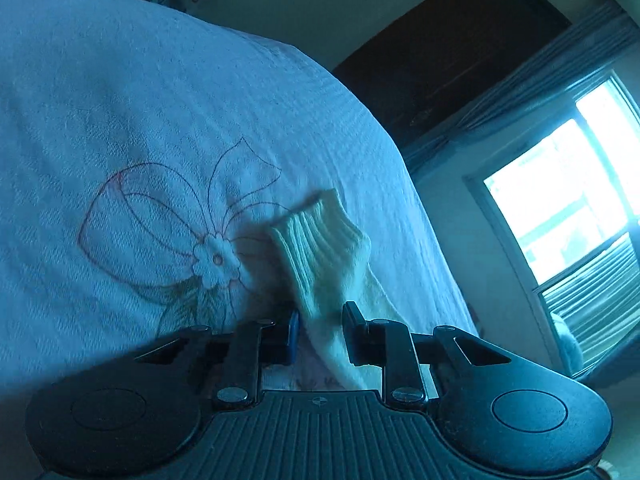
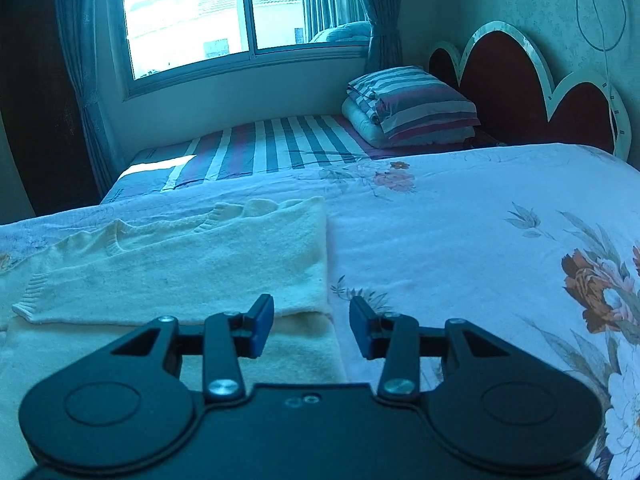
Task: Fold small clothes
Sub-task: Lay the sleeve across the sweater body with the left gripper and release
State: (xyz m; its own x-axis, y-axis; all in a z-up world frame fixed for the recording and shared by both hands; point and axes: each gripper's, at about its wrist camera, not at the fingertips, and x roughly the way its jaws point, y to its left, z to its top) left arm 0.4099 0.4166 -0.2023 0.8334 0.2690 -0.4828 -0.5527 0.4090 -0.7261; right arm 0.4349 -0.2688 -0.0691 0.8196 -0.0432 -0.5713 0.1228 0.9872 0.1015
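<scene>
A cream knit sweater (image 2: 192,264) lies on the floral bedsheet (image 2: 460,248), with one part folded over the body. My right gripper (image 2: 312,322) is open and empty, hovering just above the sweater's near right corner. In the left wrist view my left gripper (image 1: 320,330) has its fingers on either side of a cream sleeve (image 1: 324,256); the ribbed cuff sticks up past the fingertips above the bedsheet (image 1: 140,120). The jaws stand fairly wide, and I cannot tell if they pinch the sleeve.
A striped folded quilt and pillow (image 2: 412,108) sit on a striped mattress (image 2: 272,148) by the window (image 2: 208,12). A red headboard (image 2: 516,80) stands at the right. A dark wardrobe (image 1: 440,64) and curtain (image 1: 560,64) lie beyond the bed edge.
</scene>
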